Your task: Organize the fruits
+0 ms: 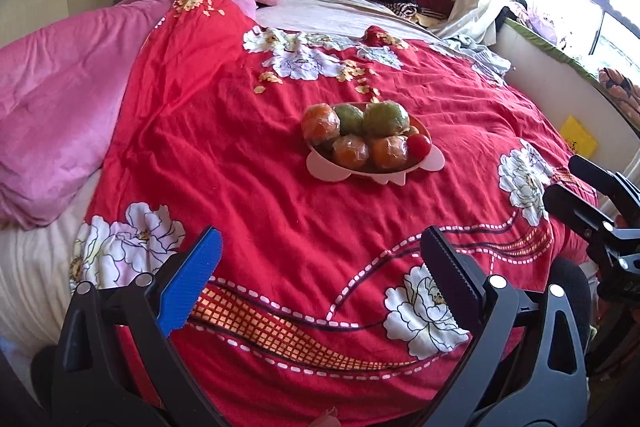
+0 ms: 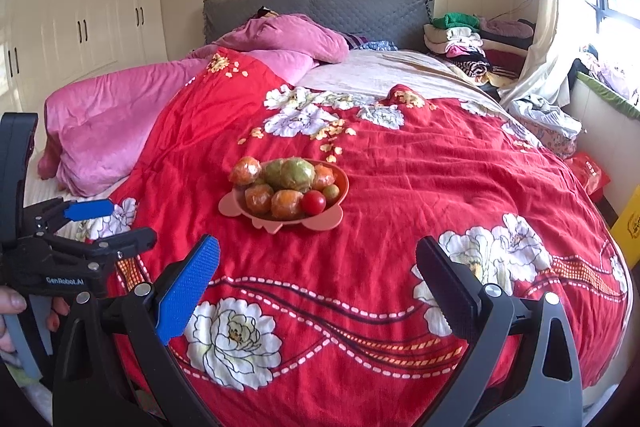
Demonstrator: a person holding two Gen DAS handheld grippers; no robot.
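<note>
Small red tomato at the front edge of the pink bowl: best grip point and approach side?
Grip the red tomato across its middle, coming from above and the near side. It sits at the pink bowl's front rim, with wrapped fruit crowding its left and back, so only its top and front look free. The right tool, open, faces it more squarely.

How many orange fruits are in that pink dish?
4 show in the pink dish: back left, back right, front left, front middle. More may hide under the pile.
</note>
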